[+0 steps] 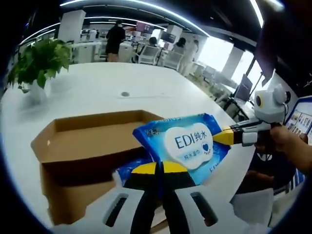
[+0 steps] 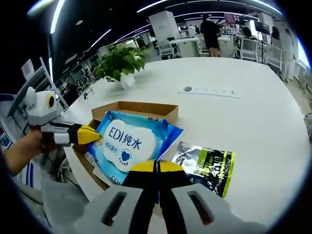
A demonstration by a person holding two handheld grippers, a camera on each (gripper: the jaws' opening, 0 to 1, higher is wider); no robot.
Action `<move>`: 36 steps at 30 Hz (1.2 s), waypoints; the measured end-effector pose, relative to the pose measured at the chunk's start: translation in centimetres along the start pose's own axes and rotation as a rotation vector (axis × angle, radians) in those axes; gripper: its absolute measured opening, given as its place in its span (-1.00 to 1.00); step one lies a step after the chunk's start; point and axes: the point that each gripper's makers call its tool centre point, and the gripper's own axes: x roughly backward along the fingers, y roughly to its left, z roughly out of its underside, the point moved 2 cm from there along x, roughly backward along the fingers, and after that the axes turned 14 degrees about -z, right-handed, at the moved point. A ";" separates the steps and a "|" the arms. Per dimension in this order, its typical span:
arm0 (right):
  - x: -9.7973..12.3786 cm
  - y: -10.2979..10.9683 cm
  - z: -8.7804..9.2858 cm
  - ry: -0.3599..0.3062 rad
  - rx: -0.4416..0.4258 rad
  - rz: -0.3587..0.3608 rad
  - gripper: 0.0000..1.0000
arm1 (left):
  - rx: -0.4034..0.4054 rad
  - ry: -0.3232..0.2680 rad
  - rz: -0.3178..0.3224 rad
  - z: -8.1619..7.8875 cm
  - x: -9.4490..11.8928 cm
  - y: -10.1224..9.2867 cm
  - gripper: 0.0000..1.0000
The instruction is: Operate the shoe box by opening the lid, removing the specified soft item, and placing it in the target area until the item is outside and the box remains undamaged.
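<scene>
**A:** What do you have, starting at the left?

**B:** In my left gripper view, a potted plant (image 1: 39,61) stands far left on the white table (image 1: 97,87). Nearer me is the open cardboard box (image 1: 78,146). Over its right part hangs the blue pack of wet wipes (image 1: 187,144).

**A:** Who has the pack?

**B:** Both of mine. My left gripper (image 1: 159,168) is clenched on the pack's near edge, jaws pressed together. My right gripper (image 1: 225,137) comes in from the right and pinches the pack's far side.

**A:** And the right gripper view?

**B:** The left gripper (image 2: 92,135) enters at the left, its yellow tip against the pack (image 2: 129,146). The box (image 2: 141,111) lies under and behind it. The right gripper (image 2: 157,166) is closed on the pack's lower edge. Just right of that, a dark packet (image 2: 207,165) with green print lies flat on the table (image 2: 253,112).
</scene>
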 end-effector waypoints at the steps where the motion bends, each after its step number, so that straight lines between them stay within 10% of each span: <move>1: 0.1 -0.1 0.0 -0.001 -0.001 0.001 -1.00 | -0.001 0.001 0.002 -0.1 -0.2 -0.3 -1.00; 36: 5.7 -6.4 0.7 -0.008 -0.026 0.073 -1.00 | -0.039 -0.016 0.058 -1.7 -3.5 -7.8 -1.00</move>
